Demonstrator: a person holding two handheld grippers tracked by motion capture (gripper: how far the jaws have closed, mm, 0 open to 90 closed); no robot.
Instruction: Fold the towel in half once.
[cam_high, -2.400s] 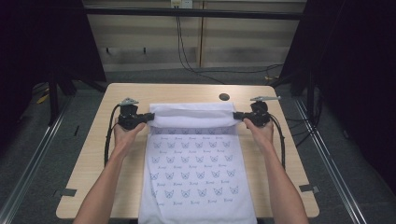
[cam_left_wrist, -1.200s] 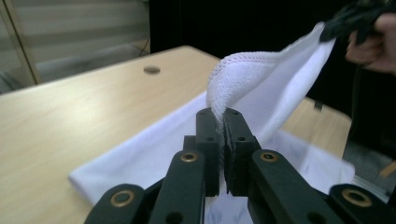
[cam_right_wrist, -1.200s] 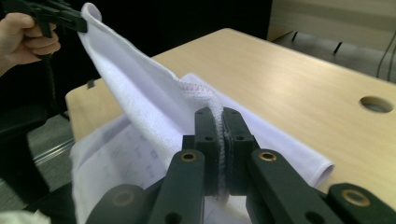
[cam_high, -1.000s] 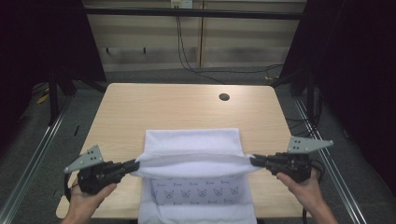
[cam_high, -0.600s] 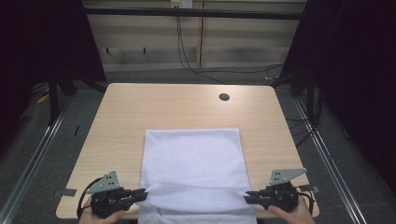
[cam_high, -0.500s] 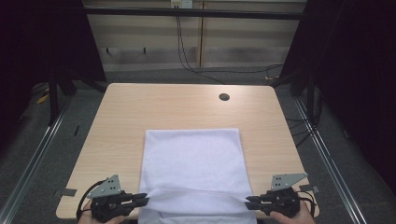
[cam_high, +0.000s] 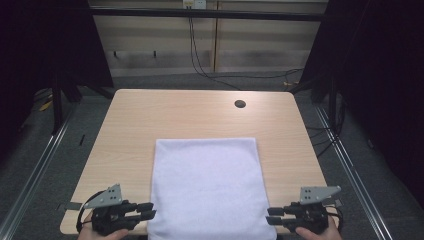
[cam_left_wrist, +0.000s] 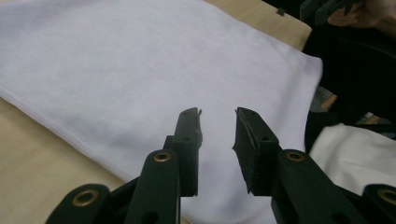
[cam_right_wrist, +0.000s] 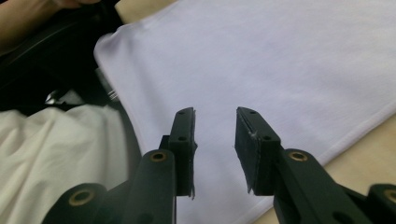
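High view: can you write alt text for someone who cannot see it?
A white cloth lies folded flat on the near half of a light wooden table, its near edge at the table's front edge. The left gripper and right gripper sit at its near corners, jaws open with nothing between them, having just been opening.

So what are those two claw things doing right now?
Left gripper: jaws just opened, off the white cloth, holding nothing.
Right gripper: the same.

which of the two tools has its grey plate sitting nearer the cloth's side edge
The left tool: its grey plate stands close beside the white cloth. The right tool carries its plate well clear of the cloth's other side.
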